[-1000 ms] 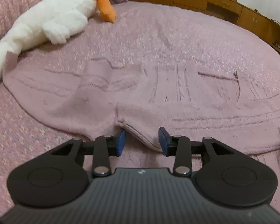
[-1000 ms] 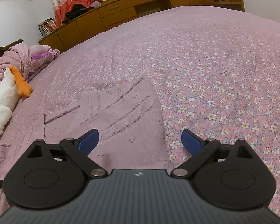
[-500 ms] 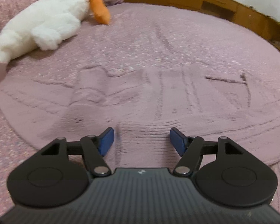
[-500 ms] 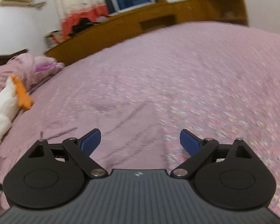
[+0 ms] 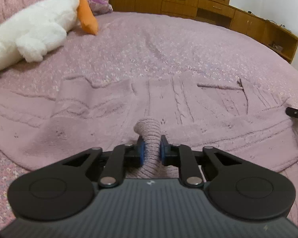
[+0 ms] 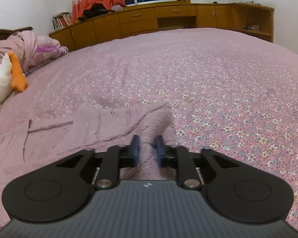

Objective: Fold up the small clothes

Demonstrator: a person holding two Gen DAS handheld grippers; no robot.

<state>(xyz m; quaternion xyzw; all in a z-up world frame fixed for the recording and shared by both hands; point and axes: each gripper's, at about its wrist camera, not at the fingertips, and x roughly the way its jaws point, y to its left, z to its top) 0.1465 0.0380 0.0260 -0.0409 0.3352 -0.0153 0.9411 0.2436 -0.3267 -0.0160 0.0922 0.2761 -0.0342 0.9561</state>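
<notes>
Here we see a pink knit sweater (image 5: 188,107) spread flat on a floral bed (image 6: 218,75). Our left gripper (image 5: 150,148) is closing, pinching a bunched fold of the near hem. Our right gripper (image 6: 146,150) is clamped on the sweater's right corner. A white plush duck (image 5: 35,29) lies far left.

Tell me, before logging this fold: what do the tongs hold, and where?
Both tongs, left and right, pinch the sweater's near hem.
</notes>
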